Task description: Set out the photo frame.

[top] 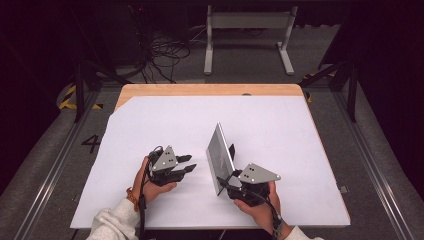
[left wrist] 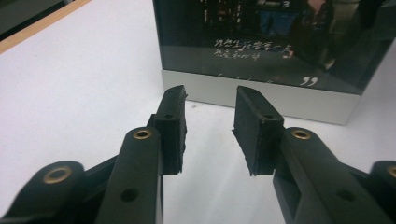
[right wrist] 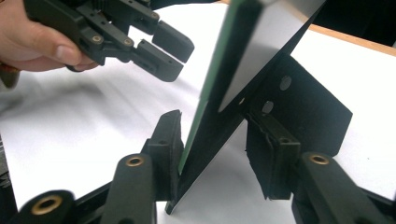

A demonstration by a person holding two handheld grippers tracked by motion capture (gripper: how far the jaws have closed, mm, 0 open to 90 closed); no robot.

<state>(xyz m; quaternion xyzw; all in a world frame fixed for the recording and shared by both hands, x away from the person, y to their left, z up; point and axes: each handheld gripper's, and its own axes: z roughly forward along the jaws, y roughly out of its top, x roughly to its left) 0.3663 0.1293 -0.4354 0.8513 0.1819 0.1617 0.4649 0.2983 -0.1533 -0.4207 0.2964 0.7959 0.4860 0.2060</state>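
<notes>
A picture frame [top: 220, 152] stands tilted on its lower edge on the white table sheet [top: 280, 130], right of centre. In the left gripper view the picture frame [left wrist: 261, 42] shows a dark glossy face with white script and a silver lower border. My right gripper [top: 226, 165] straddles the near end of the frame. In the right gripper view one jaw of my right gripper [right wrist: 212, 126] lies against the frame's [right wrist: 266, 37] front and the other against the black back stand [right wrist: 303, 107]. My left gripper [top: 190, 162] is open with nothing between its jaws, a short way left of the frame. My left gripper [left wrist: 210, 102] points at the frame's face.
The white sheet covers a wooden table [top: 210, 90] whose far edge shows bare. Beyond it on the floor stand a white metal frame [top: 247, 30] and loose cables [top: 165, 55]. In the right gripper view the left gripper [right wrist: 184, 58] hangs at the upper left, held by a hand [right wrist: 32, 42].
</notes>
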